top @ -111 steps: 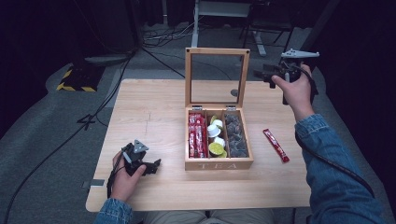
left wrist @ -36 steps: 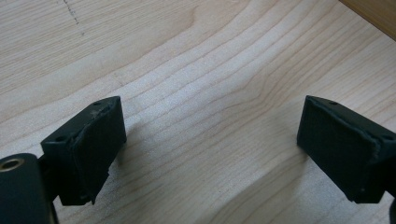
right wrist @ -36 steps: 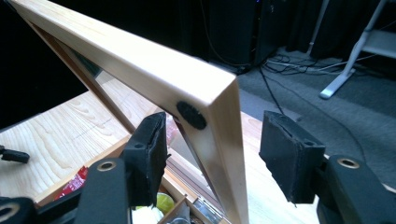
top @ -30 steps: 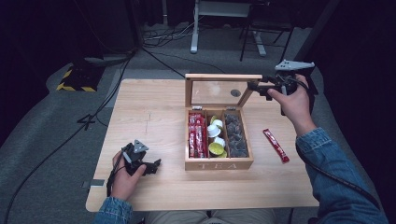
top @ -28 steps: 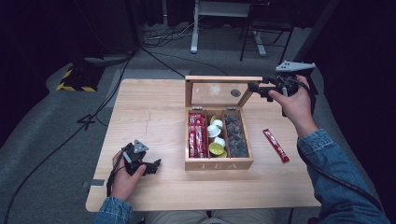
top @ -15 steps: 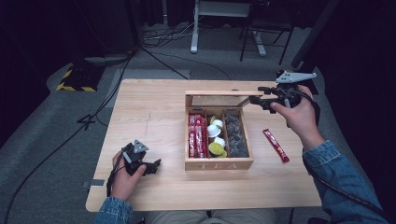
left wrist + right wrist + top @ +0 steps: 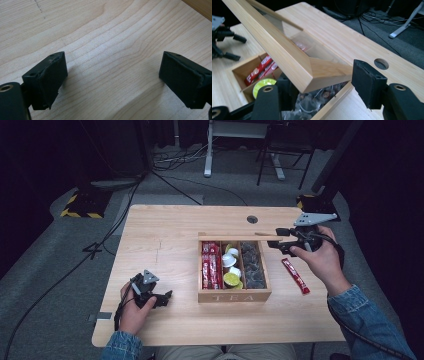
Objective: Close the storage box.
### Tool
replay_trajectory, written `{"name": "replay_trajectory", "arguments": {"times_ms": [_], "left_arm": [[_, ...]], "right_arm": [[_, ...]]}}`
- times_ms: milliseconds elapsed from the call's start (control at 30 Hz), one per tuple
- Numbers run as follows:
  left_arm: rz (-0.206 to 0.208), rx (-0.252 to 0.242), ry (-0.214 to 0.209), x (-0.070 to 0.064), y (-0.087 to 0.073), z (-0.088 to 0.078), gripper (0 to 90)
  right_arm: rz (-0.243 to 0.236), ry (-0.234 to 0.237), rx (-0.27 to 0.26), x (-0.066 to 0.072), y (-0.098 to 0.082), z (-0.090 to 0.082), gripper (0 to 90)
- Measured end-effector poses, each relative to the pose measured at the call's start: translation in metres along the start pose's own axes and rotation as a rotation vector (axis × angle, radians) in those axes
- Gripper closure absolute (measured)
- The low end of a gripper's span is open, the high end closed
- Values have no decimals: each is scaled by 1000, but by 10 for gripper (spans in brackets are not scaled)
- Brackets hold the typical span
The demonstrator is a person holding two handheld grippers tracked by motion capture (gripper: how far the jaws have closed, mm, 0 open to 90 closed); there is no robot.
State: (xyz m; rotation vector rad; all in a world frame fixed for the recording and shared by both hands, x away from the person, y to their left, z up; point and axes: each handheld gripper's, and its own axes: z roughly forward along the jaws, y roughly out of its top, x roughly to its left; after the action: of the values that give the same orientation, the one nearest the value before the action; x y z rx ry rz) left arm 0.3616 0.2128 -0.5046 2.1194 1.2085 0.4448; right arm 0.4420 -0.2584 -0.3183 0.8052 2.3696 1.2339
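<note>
Light wooden tabletop (image 7: 165, 235) seen from above, ringed by dark floor and cables; wooden tea box (image 7: 234, 294) near its middle, marked "TEA" on the front wall. Three compartments inside: red sachets (image 7: 211, 266) on the left, small round cups with white and yellow-green lids (image 7: 232, 270) in the middle, dark wrapped tea bags (image 7: 252, 267) on the right. Hinged lid (image 7: 240, 237) with clear window lowered almost flat over the back of the box, not yet closed. Right gripper (image 7: 281, 239) at the lid's right end, held in the person's right hand (image 7: 322, 262); from the right gripper view, jaws set wide on either side of the lid's wooden corner (image 7: 308, 75), left jaw tucked beneath the frame, right jaw standing apart from it; firm contact cannot be told. Single red sachet (image 7: 295, 276) lying on the tabletop just right of the box. Left gripper (image 7: 162, 297) resting low at the front left of the tabletop, well apart from the box, in the person's left hand (image 7: 131, 305); jaws spread wide over bare wood (image 7: 110, 57), nothing between them. Round cable hole (image 7: 252, 219) behind the box. Blue denim sleeves at both wrists.
</note>
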Motion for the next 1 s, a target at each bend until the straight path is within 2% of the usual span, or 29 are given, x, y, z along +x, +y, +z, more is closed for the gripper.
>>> {"name": "replay_trajectory", "arguments": {"times_ms": [300, 667, 1000], "left_arm": [[-1, -1, 1, 0, 0, 0, 83], [1, 0, 2, 0, 0, 0, 84], [1, 0, 2, 0, 0, 0, 84]], "right_arm": [[-32, 13, 37, 15, -18, -1, 407], [-65, 37, 76, 26, -38, 2, 369], [-105, 26, 109, 34, -49, 5, 345]]}}
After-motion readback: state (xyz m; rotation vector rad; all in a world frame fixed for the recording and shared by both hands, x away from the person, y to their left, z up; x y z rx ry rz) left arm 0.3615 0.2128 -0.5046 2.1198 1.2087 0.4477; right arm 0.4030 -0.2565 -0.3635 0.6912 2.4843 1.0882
